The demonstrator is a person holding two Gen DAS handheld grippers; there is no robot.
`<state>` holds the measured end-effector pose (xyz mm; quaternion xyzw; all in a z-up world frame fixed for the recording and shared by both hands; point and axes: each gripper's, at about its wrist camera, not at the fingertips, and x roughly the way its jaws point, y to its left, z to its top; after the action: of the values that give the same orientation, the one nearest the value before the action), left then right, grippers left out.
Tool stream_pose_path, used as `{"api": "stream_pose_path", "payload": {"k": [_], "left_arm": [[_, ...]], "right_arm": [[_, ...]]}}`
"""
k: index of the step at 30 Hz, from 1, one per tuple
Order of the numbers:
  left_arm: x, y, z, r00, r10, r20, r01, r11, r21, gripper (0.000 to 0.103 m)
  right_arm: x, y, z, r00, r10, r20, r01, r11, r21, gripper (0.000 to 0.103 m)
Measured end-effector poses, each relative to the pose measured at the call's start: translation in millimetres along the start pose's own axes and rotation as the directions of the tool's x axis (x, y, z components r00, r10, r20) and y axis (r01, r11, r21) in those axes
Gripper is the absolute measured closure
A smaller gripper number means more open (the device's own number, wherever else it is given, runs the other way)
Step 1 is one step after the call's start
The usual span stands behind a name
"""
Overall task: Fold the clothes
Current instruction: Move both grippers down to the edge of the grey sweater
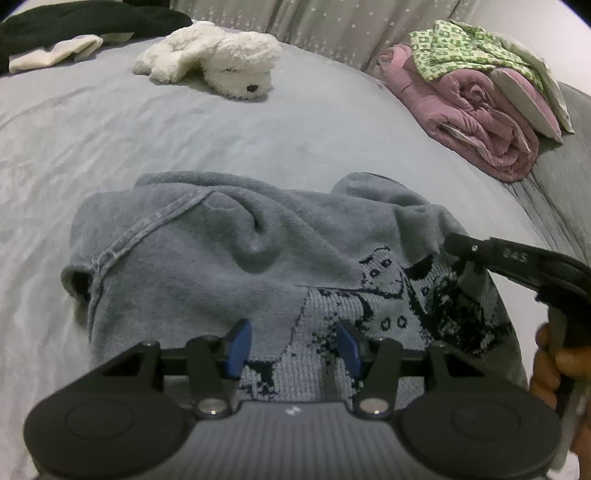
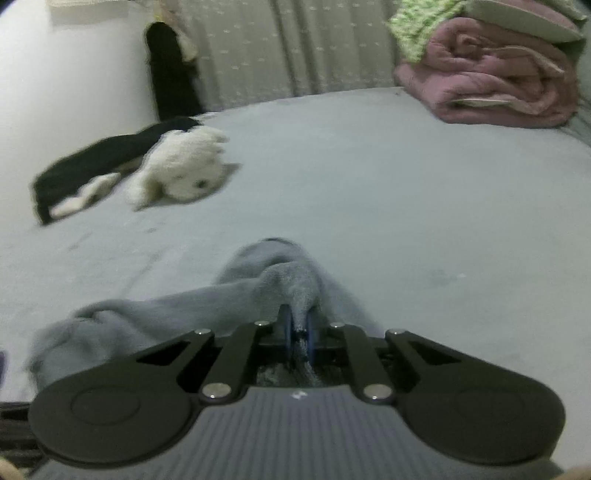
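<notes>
On grey bedsheet (image 1: 258,147), lying crumpled near front edge: 1 grey-blue sweater (image 1: 221,266) w/ black knit pattern on its right part.

Hovering over sweater's near hem: left gripper (image 1: 291,350), blue pads spread apart, patterned knit showing between them, pads not pressing on it.

Pinching a bunched fold of sweater (image 2: 280,284): right gripper (image 2: 300,334), pads pressed together on fabric, cloth pulled up into a ridge. Showing at sweater's right edge in left wrist view: right gripper (image 1: 458,245) w/ hand (image 1: 554,365) gripping its handle.

Lying beyond sweater, well apart: 1 white plush dog (image 1: 221,62); left of it 1 black garment (image 1: 74,26) and 1 pale cloth (image 1: 55,53). Sitting far right of sweater: 1 rolled pink quilt (image 1: 480,122) w/ 1 green-checked cloth (image 1: 461,44) on top. Hanging behind bed: grey star-print curtain (image 1: 314,18).

Right wrist view blurred; nothing lying btwn sweater and plush dog.
</notes>
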<state>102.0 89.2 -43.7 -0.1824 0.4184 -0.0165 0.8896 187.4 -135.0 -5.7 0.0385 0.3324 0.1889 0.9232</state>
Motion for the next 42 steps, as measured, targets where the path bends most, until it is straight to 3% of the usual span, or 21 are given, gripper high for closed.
{"api": "stream_pose_path", "payload": {"k": [6,11,15,16,17,18,21,28,29,31,33,35,39,42], "left_arm": [[0,2,1,1.0,-0.001,0.0,0.001,1.0,-0.019,0.051],[0,3,1,1.0,0.008,0.009,-0.007,1.0,-0.023,0.051],[-1,2,-1,0.999,0.02,0.04,-0.02,1.0,0.0,0.051],[-3,1,-2,0.999,0.025,0.048,-0.025,1.0,0.007,0.051],[-5,1,-2,0.998,0.029,0.054,-0.03,0.999,0.015,0.051],[-6,0,-3,0.998,0.033,0.061,-0.035,0.999,0.022,0.051],[-10,-5,-5,0.996,0.04,0.081,-0.044,0.998,0.043,0.051],[-11,-40,3,0.995,0.056,0.084,-0.066,0.99,0.122,0.049],[-11,-48,8,0.995,0.055,0.089,-0.068,0.987,0.148,0.048],[-10,-64,19,0.993,0.051,0.107,-0.073,0.974,0.213,0.044],[-5,-79,31,0.992,0.048,0.118,-0.079,0.958,0.274,0.04],[3,-89,47,0.991,0.051,0.125,-0.088,0.946,0.311,0.038],[24,-101,77,0.987,0.069,0.145,-0.115,0.934,0.338,0.038],[40,-106,93,0.985,0.087,0.151,-0.134,0.93,0.342,0.038]], "right_arm": [[-5,42,-14,0.989,0.117,-0.095,-0.128,0.984,-0.124,0.093],[11,59,-38,0.967,0.126,-0.22,-0.17,0.966,-0.196,0.092],[6,57,-32,0.954,0.181,-0.237,-0.237,0.943,-0.235,0.08],[0,50,-27,0.951,0.215,-0.222,-0.264,0.938,-0.225,0.073],[-5,44,-22,0.947,0.248,-0.206,-0.291,0.932,-0.216,0.054],[-11,37,-18,0.941,0.28,-0.188,-0.317,0.926,-0.206,0.045],[-23,7,-4,0.936,0.335,-0.108,-0.349,0.924,-0.158,0.044],[-18,-94,-6,0.952,0.302,0.044,-0.305,0.947,0.102,0.044],[-15,-105,-10,0.952,0.302,0.047,-0.306,0.943,0.132,0.044],[-2,-124,-13,0.952,0.303,-0.041,-0.292,0.94,0.177,0.044],[4,-143,-18,0.951,0.307,-0.035,-0.285,0.916,0.282,0.044],[12,-157,-24,0.935,0.35,-0.054,-0.305,0.874,0.379,0.044],[11,-168,-27,0.917,0.399,-0.024,-0.343,0.816,0.465,0.045],[9,-161,-26,0.924,0.382,-0.019,-0.334,0.829,0.448,0.044]]}}
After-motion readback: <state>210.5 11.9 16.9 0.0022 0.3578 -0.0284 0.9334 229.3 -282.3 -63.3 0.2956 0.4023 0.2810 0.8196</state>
